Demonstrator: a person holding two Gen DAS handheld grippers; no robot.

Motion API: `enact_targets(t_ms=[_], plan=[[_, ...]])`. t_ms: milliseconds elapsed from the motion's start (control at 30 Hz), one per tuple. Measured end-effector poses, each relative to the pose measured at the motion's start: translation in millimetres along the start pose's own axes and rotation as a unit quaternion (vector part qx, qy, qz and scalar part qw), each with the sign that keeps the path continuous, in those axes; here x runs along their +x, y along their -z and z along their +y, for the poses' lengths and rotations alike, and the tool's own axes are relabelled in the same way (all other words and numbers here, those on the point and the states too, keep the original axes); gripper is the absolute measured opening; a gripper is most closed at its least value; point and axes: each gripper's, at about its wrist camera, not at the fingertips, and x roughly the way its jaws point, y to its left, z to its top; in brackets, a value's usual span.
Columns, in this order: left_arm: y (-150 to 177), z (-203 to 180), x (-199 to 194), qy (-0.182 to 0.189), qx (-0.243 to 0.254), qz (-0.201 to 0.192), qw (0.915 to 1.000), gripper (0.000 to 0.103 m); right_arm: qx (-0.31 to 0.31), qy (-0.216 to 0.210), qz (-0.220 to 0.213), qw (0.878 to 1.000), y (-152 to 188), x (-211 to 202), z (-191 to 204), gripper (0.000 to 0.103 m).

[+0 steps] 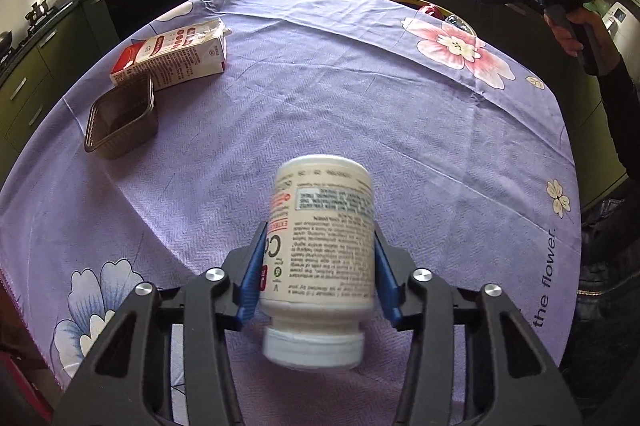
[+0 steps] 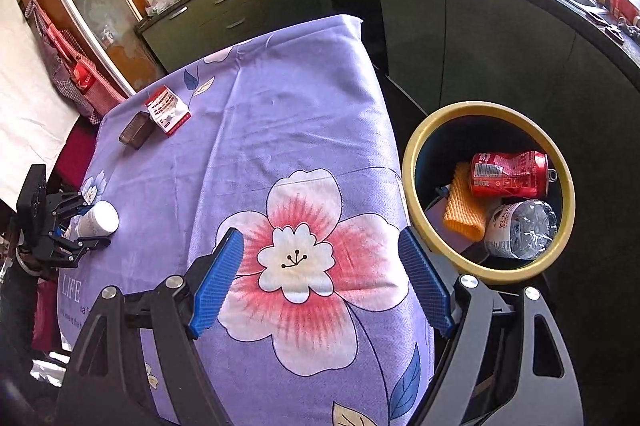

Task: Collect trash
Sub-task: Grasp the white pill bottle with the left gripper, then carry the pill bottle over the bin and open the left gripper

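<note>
A white pill bottle [image 1: 324, 246] with a printed label lies between the blue pads of my left gripper [image 1: 320, 230], cap toward the camera; both pads press its sides. The right wrist view shows the same gripper [image 2: 86, 226] and bottle [image 2: 98, 218] low over the left side of the table. My right gripper [image 2: 320, 238] stands open with nothing between its fingers, above the pink flower on the purple tablecloth [image 2: 280, 114]. Beside it, off the table's right edge, stands a yellow-rimmed bin [image 2: 412, 154] holding a red can [image 2: 508, 174], a crushed plastic bottle [image 2: 520, 230] and an orange cloth [image 2: 464, 210].
A flattened milk carton [image 1: 176, 54] and a brown plastic tub [image 1: 120, 118] lie at the table's far left. Dark kitchen cabinets [image 2: 480, 58] and cluttered counters ring the table. A person's hand [image 1: 572, 34] grips the right tool's handle at the upper right.
</note>
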Motion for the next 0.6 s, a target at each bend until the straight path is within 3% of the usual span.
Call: enact_targets(t_ms=[367,600], plan=[[0,-7,-6,-0.014,-0.038,-0.016,0.999,0.045,0.001,-0.009,-0.005,1.0,11,-5,0,0.079],[-27,-35,-12,-0.019,-0.02,-0.024,0.9993,0.045,0.016,-0.012,-0.018,1.0,26,-19,-11,0.079]])
